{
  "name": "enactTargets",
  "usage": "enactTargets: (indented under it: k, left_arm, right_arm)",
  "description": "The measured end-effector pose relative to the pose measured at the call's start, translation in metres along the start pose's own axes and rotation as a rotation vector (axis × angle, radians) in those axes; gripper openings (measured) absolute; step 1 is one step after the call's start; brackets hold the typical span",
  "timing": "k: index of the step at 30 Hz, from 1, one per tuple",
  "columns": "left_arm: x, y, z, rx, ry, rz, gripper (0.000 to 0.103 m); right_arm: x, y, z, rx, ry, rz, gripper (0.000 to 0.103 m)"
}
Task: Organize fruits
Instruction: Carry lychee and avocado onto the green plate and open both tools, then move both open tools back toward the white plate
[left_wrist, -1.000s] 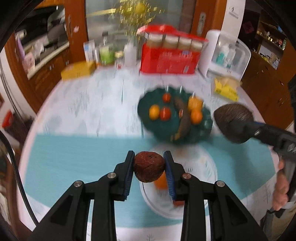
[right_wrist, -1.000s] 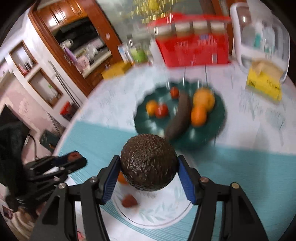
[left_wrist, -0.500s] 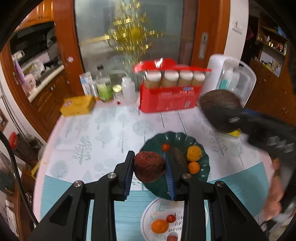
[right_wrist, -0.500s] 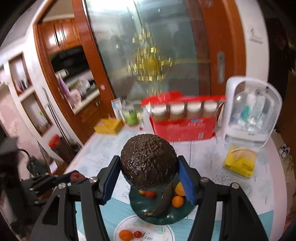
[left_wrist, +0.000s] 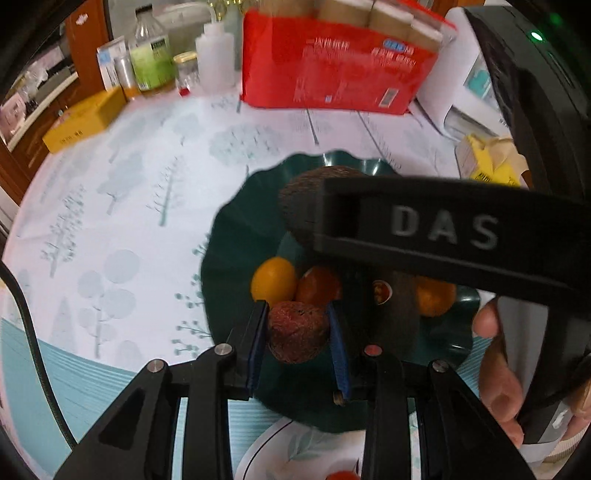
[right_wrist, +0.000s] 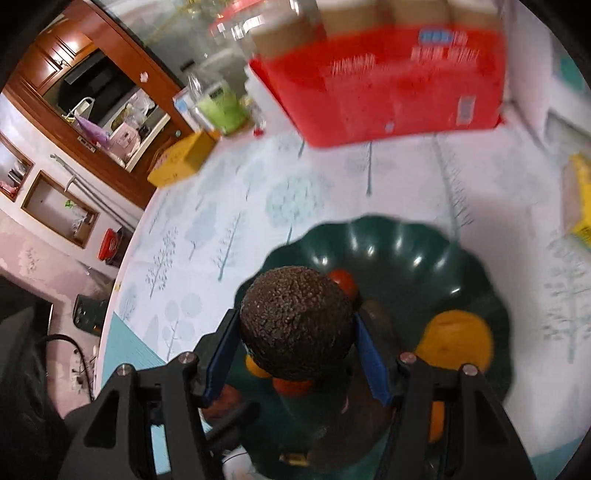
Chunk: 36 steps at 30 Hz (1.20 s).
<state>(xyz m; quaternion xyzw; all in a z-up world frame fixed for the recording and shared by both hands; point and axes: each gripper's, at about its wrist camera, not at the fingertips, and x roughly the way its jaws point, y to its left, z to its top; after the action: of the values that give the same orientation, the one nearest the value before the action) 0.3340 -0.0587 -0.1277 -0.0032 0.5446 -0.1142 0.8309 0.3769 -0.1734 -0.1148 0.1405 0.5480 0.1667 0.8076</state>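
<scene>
Left wrist view takes in the round table (left_wrist: 122, 206), its white cloth printed with pale trees and edged in teal near me. At the far side stands a red carton (left_wrist: 332, 66) with bottles (left_wrist: 151, 55) to its left and a yellow box (left_wrist: 81, 122) further left. On the cloth sits the dark green scalloped bowl (left_wrist: 236, 236), the place where the fruit is gathered; a white plate (left_wrist: 273, 450) lies just in front of it, its edge touching or tucked under the bowl's rim, I cannot tell which.

My right gripper (right_wrist: 295, 343) reaches across over the bowl, its black body filling the right of the left wrist view, with my right hand (left_wrist: 498, 376) wrapped round its handle. Its blue pads are clamped on the avocado (right_wrist: 293, 326), dark and pebbly, held above the bowl's left half.

My left gripper (left_wrist: 297, 334) is clenched on a reddish-brown rough fruit (left_wrist: 297, 332), held over the bowl's near rim.

Inside the bowl lie a large orange (right_wrist: 456, 345) on the right, a long dark brown fruit (left_wrist: 404, 314) beside it, a yellow-orange round fruit (left_wrist: 273, 278) touching a red-orange one (left_wrist: 317, 286), and a small red tomato (right_wrist: 341, 280) towards the back.
</scene>
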Motion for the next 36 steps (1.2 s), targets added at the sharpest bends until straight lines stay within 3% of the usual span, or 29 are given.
enactTargets:
  k: [5, 7, 8, 9, 24, 31, 36]
  left_arm:
    - [0.010, -0.001, -0.003, 0.003, 0.013, -0.009, 0.035]
    - [0.009, 0.000, -0.003, 0.005, 0.009, -0.006, 0.051]
    - [0.008, 0.001, -0.003, 0.000, 0.004, -0.003, 0.064]
    - [0.007, 0.003, -0.003, -0.003, -0.003, 0.004, 0.067]
    - [-0.014, 0.005, -0.010, -0.005, -0.011, 0.033, 0.071]
    - [-0.055, 0.001, -0.019, 0.003, -0.054, 0.044, 0.072]
    - [-0.100, 0.000, -0.025, 0.016, -0.116, 0.061, 0.079]
  right_arm:
    - [0.020, 0.009, 0.000, -0.049, 0.022, -0.025, 0.063]
    - [0.020, 0.014, 0.001, -0.077, 0.009, -0.039, 0.063]
    - [0.018, 0.017, 0.000, -0.090, -0.002, -0.041, 0.063]
    - [0.015, 0.017, 0.000, -0.096, -0.010, -0.046, 0.063]
    - [-0.020, 0.011, -0.011, -0.121, -0.073, -0.121, 0.063]
    - [-0.057, 0.011, -0.026, -0.114, -0.125, -0.150, 0.063]
    - [-0.100, 0.019, -0.039, -0.125, -0.180, -0.188, 0.063]
